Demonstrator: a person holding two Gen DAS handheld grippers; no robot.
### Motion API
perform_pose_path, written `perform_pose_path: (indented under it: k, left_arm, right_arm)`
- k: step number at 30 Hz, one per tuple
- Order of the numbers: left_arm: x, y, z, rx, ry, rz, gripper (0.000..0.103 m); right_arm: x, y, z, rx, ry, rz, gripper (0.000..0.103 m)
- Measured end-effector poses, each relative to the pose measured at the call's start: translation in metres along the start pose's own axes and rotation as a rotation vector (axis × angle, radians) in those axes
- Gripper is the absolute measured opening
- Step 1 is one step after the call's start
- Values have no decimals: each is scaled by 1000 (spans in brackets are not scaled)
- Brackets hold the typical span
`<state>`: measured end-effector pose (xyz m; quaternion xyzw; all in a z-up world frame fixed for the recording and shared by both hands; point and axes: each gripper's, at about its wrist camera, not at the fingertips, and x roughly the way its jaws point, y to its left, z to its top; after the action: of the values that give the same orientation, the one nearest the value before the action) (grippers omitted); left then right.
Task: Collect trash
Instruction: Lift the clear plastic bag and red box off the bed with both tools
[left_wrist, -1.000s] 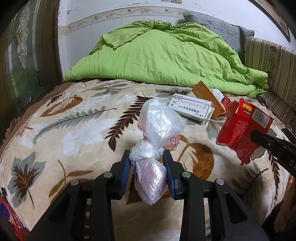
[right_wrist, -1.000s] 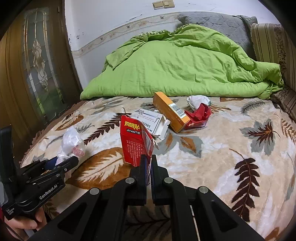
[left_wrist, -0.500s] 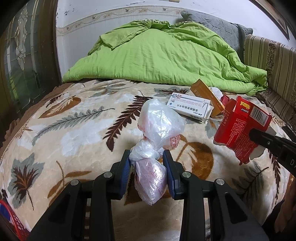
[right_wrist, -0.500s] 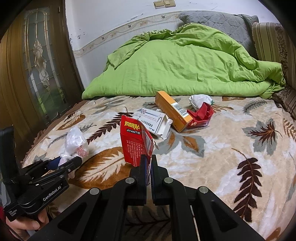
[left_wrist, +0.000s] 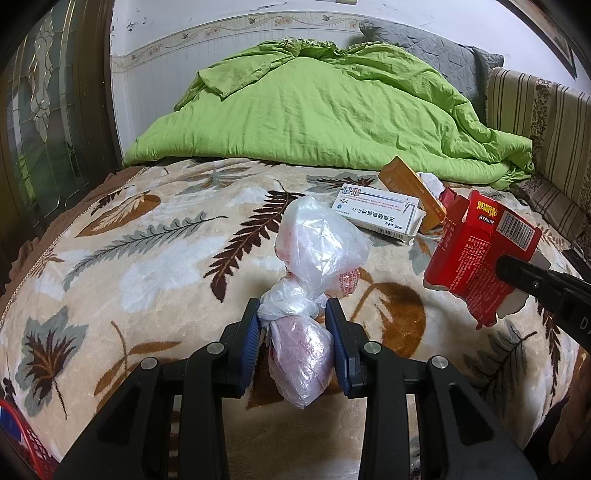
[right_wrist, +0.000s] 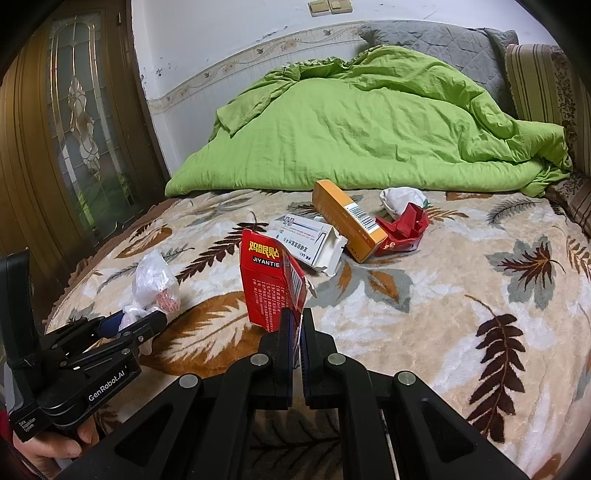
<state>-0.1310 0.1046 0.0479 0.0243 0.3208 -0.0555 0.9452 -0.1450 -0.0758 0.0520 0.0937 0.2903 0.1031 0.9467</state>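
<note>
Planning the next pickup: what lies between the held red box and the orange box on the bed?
In the right wrist view, the opened white medicine box lies between the red box and the orange box.

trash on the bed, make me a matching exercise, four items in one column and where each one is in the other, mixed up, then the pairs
Items
1. knotted plastic bag
2. red JIYANTIE box
3. orange box
4. white medicine box

Places
A. lying on the blanket, open flap facing the right wrist camera
B. pinched in the right hand-held gripper
C. leaning over crumpled red packaging
D. clamped at its knot by the left hand-held gripper

Pairs: 1-D, 2-B, 3-C, 4-A
</note>
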Motion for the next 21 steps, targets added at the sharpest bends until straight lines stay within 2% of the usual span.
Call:
perform_pose_path:
  k: [15,18,21]
  left_arm:
    - [-2,-1,-1,8,3,-30,34]
    - [-13,-1,-2,18,-7,-48,34]
    - [-23,-3,-1,33,-21,-61,34]
  right_arm:
    - [-3,1,0,-3,10,-15,4]
    - [-4,1,-1,26,51,-39,4]
    - [-5,7,-5,-3,76,-75,4]
